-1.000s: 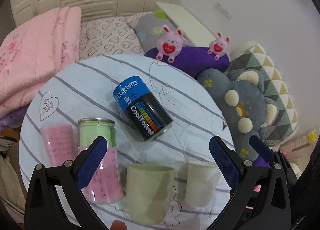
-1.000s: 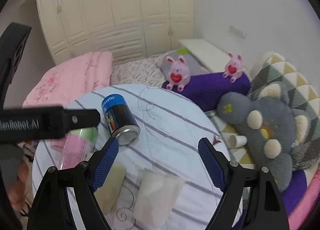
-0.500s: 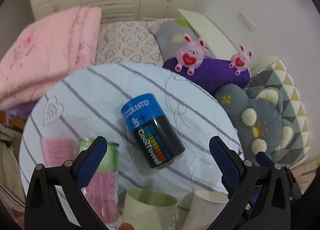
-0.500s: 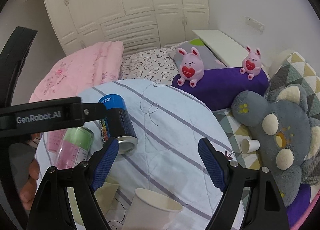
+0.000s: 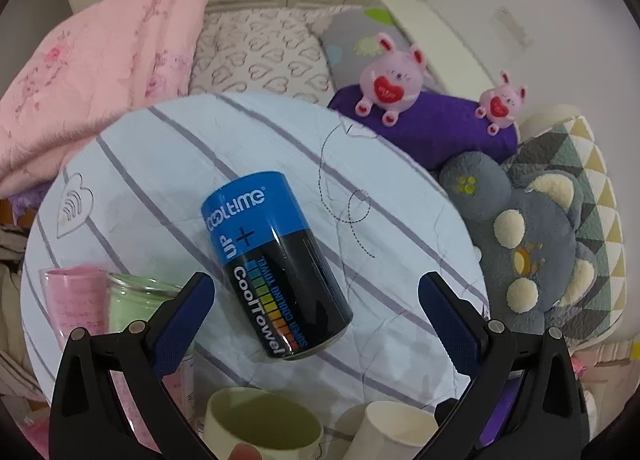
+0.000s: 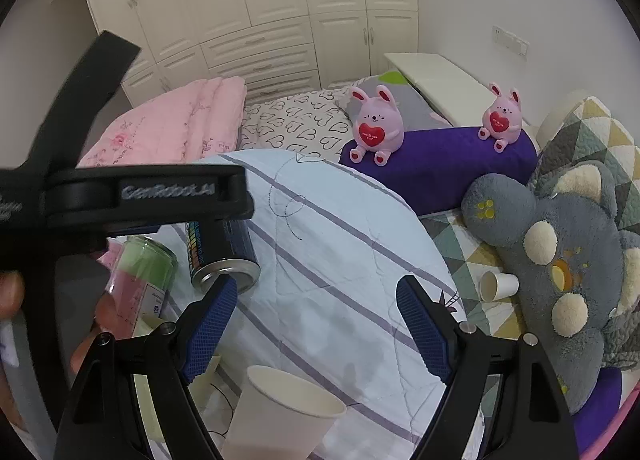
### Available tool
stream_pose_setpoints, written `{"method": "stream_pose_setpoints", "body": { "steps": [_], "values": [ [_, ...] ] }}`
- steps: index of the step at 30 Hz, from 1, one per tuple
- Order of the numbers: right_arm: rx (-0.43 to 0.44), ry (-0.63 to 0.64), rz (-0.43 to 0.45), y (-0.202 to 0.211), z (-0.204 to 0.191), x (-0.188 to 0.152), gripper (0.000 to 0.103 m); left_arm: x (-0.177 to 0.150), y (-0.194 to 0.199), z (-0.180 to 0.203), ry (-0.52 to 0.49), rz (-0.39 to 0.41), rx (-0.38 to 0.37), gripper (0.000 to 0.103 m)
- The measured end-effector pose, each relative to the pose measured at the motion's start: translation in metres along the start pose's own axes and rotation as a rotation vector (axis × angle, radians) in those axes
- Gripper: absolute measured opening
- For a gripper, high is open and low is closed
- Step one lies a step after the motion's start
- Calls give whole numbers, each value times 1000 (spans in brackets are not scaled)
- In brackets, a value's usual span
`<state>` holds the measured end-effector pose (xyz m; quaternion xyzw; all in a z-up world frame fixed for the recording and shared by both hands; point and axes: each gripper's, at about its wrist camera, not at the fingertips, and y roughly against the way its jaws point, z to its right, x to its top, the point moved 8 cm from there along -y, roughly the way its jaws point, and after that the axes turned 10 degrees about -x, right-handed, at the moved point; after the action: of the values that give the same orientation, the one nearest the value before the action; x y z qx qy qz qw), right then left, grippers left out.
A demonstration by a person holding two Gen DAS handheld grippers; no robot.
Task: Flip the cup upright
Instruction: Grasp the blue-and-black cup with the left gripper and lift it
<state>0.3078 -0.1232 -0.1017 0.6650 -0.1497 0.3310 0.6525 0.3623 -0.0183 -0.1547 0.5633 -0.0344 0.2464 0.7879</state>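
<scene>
A white paper cup (image 6: 280, 412) stands upright, mouth up, at the near edge of the round striped table (image 6: 340, 244); it also shows in the left wrist view (image 5: 396, 432). A pale green cup (image 5: 260, 424) stands upright beside it, also mouth up. My left gripper (image 5: 316, 308) is open and empty, above and behind the two cups, over a lying blue and black can (image 5: 276, 264). My right gripper (image 6: 316, 316) is open and empty, above and just behind the white cup.
A green and pink jar (image 5: 132, 304) and a pink cup (image 5: 72, 300) stand at the table's left. The left gripper's body (image 6: 132, 196) crosses the right wrist view. Pillows, plush toys (image 6: 560, 268) and a small paper cup (image 6: 498, 286) lie to the right.
Both grippers have risen and pulled back from the cups. The cups have slid toward the bottom edge of both views. The white cup's open mouth now shows.
</scene>
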Motion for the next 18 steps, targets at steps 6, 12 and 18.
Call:
{"method": "stream_pose_setpoints", "body": {
  "steps": [6, 12, 18],
  "values": [
    [-3, 6, -26, -16, 1, -1, 83, 4, -21, 1, 1, -36, 15, 103],
    [-11, -12, -55, -31, 6, -2, 83, 12, -31, -1, 4, -39, 35, 103],
    [-12, -22, -73, -37, 7, -1, 83, 17, -43, -11, 14, -67, 63, 102]
  ]
}}
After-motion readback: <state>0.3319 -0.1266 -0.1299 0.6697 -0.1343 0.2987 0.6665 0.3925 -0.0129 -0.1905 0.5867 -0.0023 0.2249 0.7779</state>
